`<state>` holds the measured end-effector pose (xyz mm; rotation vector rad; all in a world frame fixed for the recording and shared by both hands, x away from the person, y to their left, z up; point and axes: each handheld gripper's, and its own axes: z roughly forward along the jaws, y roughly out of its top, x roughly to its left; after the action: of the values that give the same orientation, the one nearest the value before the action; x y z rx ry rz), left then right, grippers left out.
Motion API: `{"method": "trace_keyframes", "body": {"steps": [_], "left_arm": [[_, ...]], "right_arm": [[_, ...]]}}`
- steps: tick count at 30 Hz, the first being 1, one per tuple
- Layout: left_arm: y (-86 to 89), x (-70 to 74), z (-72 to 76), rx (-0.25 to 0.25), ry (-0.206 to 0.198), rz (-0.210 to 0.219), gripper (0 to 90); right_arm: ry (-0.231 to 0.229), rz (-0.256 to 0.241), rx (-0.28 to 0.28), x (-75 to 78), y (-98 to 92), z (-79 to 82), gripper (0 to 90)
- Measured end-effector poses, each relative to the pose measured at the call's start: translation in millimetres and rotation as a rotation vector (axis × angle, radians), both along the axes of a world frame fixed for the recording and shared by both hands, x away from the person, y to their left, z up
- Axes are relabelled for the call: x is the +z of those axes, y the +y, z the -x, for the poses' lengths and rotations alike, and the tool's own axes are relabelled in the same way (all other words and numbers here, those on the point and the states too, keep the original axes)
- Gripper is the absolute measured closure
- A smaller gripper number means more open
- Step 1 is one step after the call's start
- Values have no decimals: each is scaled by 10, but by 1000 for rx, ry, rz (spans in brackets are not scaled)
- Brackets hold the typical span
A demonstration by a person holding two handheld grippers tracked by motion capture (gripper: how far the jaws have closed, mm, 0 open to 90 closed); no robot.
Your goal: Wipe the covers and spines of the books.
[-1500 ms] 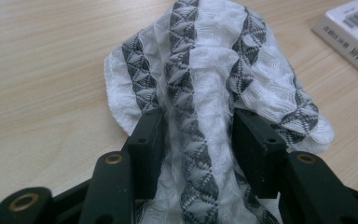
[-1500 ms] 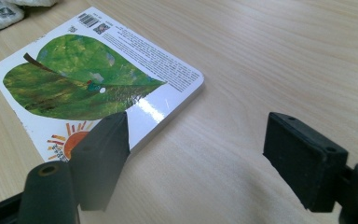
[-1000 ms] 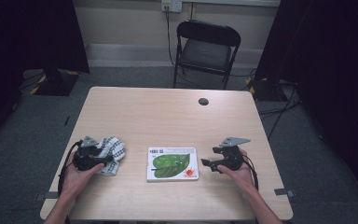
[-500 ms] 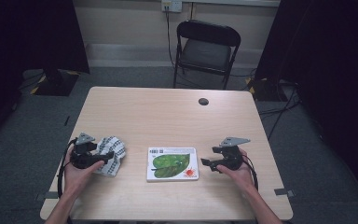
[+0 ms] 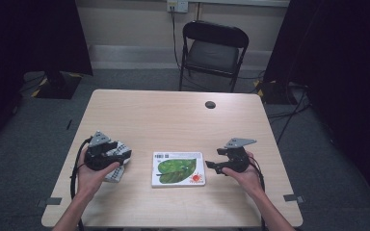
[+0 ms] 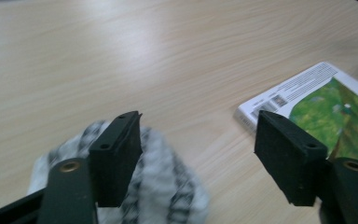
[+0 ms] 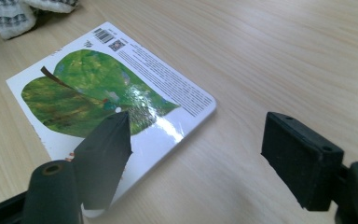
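Note:
A flat white book (image 5: 178, 168) with a green leaf on its cover lies near the table's front middle. A crumpled black-and-white checked cloth (image 5: 116, 173) sits to its left. My left gripper (image 5: 121, 157) hovers over the cloth, its jaws wide apart with nothing between them. In the left gripper view the cloth (image 6: 168, 196) lies under the left jaw of the left gripper (image 6: 198, 135), with the book (image 6: 307, 93) off to the right. My right gripper (image 5: 211, 165) rests just right of the book, open. In the right gripper view the right gripper (image 7: 196, 126) straddles the book's (image 7: 107, 88) near corner.
The wooden table (image 5: 173, 120) carries a small dark round thing (image 5: 210, 104) at its far right. A black folding chair (image 5: 214, 50) stands behind the table. The cloth (image 7: 18, 14) shows beyond the book in the right gripper view.
My left gripper has shifted slightly right over the cloth, which now looks more bunched and partly covered. The right gripper and the book have stayed put.

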<state>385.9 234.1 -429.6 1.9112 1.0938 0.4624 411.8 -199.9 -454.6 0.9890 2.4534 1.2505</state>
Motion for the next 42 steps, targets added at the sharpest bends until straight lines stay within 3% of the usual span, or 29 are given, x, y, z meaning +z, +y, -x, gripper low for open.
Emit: {"method": "trace_keyframes", "body": {"steps": [3,7,9,13,14,17,19,22,25,29,30,31,42], "left_arm": [[-132,7,-16,-43,14,8,339],[-318,-126,-12,-88,59,22,334],[-440,-230,11,-125,86,-13,326],[-519,-304,42,-160,98,-22,323],[-545,-341,67,-195,105,-21,296],[-568,-366,76,-209,120,-33,308],[-588,-389,94,-220,121,-15,326],[-681,-457,71,-232,120,-32,374],[-724,-473,39,-244,133,-22,381],[-812,-541,59,-270,155,-57,384],[-812,-541,59,-270,155,-57,366],[-834,-570,47,-237,154,-41,330],[-838,-559,86,-254,174,-53,305]], "right_arm": [[-1,13,37,45,105,-16,244],[12,-4,63,12,219,-45,263],[37,-20,71,-94,281,-50,259],[53,-10,72,-169,311,-35,246],[57,-1,74,-193,319,-18,243],[59,-1,70,-208,311,-9,242],[57,22,71,-228,315,-1,266],[65,52,118,-271,373,22,321],[61,74,124,-287,410,31,304],[45,92,114,-304,412,37,334],[45,92,114,-304,412,37,334],[43,90,109,-315,415,38,335],[43,77,117,-329,407,-11,337]]}}
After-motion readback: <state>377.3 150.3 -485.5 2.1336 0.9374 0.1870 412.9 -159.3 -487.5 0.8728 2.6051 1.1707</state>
